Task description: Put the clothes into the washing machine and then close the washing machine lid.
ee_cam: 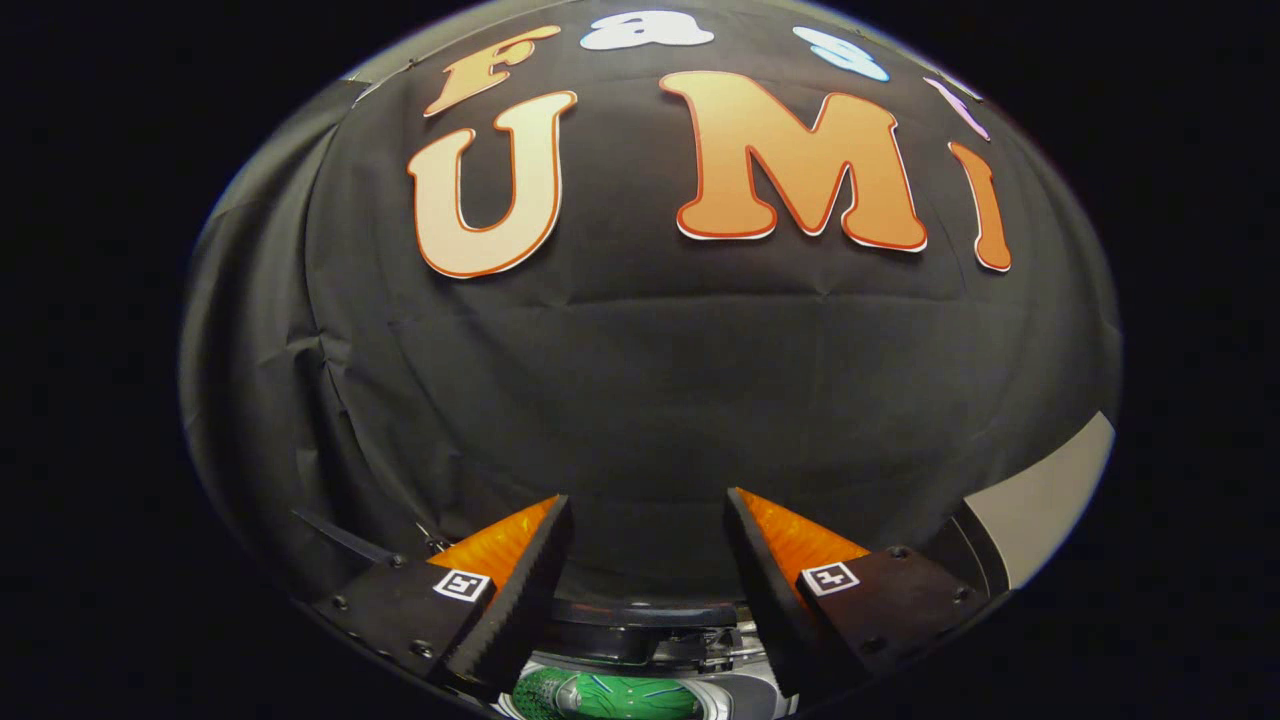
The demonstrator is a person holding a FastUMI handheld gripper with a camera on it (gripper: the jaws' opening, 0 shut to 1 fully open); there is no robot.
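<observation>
Gripper view: the claw (648,520) is hanging with its fingers spread wide and gripping nothing, facing the booth's black cloth wall (640,380). Below and between the fingers, green clothes (610,695) are lying inside the washing machine (745,692), its dark lid (640,615) standing raised just beyond them.

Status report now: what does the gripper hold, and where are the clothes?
Gripper open, holding nothing, facing the booth wall. Green cloth below the fingers, in the washing machine. Lid unclear.
</observation>
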